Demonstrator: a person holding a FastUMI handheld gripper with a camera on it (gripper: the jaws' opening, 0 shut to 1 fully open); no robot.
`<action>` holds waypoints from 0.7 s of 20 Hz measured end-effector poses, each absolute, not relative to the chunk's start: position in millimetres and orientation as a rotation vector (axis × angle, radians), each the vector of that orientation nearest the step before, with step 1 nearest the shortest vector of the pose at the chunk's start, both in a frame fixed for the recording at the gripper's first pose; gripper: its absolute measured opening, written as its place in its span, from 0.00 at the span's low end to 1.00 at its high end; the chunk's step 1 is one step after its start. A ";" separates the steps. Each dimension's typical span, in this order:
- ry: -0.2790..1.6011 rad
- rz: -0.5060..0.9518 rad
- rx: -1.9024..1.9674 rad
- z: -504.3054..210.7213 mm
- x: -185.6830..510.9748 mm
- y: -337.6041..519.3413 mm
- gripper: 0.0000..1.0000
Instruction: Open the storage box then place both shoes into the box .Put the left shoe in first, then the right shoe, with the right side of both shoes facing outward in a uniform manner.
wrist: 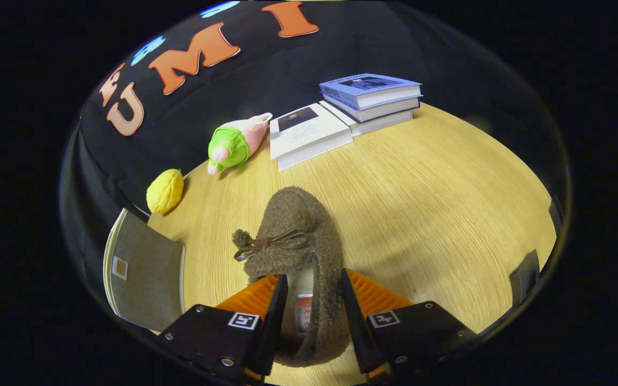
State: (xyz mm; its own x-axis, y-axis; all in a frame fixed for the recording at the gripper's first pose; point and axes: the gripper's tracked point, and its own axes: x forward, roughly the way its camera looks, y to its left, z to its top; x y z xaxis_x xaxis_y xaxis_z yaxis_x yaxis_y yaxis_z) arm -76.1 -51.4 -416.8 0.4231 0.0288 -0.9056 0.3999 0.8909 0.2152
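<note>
Tongs (313,313) straddle the heel of the fuzzy brown shoe (295,252), both fingers seemingly pressing its sides, toe pointing ahead over the table (438,203). Grip at the heel likely suits carrying; grey storage box (145,273) sits just left.

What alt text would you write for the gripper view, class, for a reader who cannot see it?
The gripper fingers grip a fuzzy brown slipper with a bow over a light wooden table. Beyond lie a yellow plush toy, a green-and-pink plush toy and stacked books.
</note>
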 end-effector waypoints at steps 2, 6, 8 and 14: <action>1.100 -0.276 0.446 -421.1 -73.4 -56.9 0.48; 1.070 -0.364 0.489 -422.9 -70.9 -65.9 0.11; 1.075 -0.359 0.496 -417.4 -75.6 -56.5 0.07; 1.007 -0.310 0.558 -373.3 -50.1 -14.4 0.04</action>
